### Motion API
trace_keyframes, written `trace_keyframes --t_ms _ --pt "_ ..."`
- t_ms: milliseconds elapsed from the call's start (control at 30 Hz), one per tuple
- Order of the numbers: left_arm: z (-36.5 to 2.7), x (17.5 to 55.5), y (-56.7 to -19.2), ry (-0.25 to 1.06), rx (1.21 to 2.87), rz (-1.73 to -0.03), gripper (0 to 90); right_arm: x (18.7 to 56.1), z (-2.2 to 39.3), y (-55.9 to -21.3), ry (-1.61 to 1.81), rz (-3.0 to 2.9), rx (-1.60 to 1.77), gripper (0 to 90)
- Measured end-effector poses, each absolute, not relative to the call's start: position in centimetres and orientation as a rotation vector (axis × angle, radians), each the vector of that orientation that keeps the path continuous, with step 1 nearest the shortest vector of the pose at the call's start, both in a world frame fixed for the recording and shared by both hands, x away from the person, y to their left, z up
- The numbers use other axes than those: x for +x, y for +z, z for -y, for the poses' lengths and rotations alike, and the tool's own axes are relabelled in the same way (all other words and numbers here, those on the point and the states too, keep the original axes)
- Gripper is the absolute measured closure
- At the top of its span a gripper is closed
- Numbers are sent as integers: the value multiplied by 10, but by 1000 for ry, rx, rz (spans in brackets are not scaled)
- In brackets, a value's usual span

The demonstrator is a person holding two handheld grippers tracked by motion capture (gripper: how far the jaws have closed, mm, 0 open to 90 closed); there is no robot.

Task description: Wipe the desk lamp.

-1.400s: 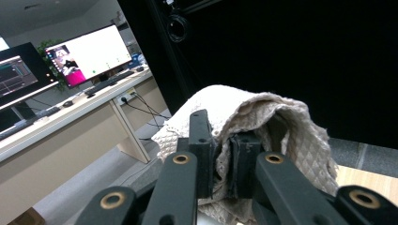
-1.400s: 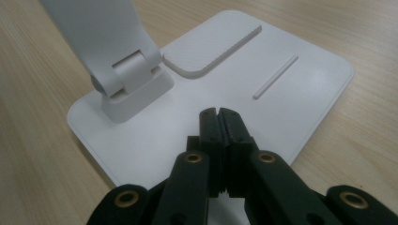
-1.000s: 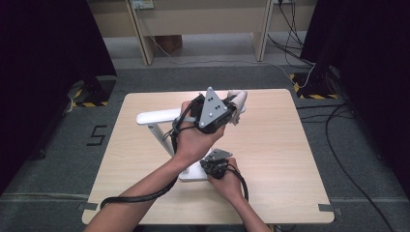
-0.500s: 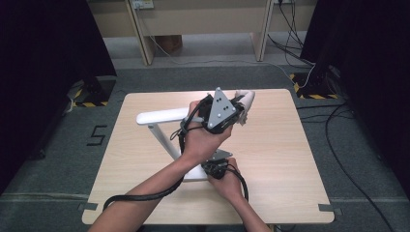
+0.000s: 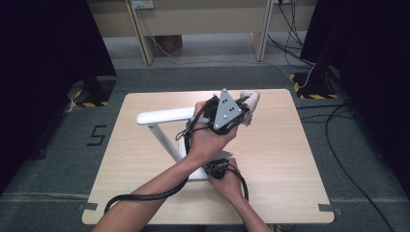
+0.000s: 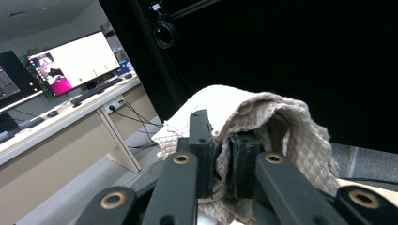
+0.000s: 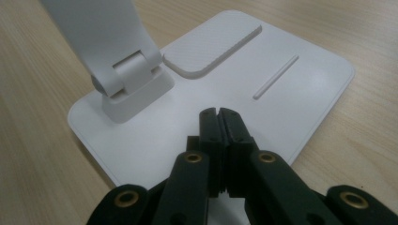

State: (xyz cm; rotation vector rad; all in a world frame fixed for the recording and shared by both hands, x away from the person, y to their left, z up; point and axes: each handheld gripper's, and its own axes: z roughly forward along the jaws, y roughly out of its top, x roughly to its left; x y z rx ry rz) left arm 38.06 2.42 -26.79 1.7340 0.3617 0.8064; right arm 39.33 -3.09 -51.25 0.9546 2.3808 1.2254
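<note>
The step in hand looks like wiping the white desk lamp point(image 5: 167, 116) with a cloth. The left tool point(image 6: 220, 154) pinches the quilted beige cloth point(image 6: 263, 117) up at the far end of the lamp's arm. The right tool point(image 7: 219, 126), pressed together and empty, bears down on the lamp's base point(image 7: 300, 89) on the desk point(image 5: 285, 159). Next, I judge, the cloth must be drawn along the arm while the base stays pinned.

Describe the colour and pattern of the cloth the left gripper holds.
The cloth is beige with a quilted diamond pattern, clearest in the left gripper view.
</note>
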Motion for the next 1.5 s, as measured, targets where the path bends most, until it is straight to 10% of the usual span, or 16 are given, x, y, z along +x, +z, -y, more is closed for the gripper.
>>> trace_keyframes --t_ms 1500 --pt "-36 354 -310 894 1714 -404 828 394 32 -512 1227 -2391 965 881"
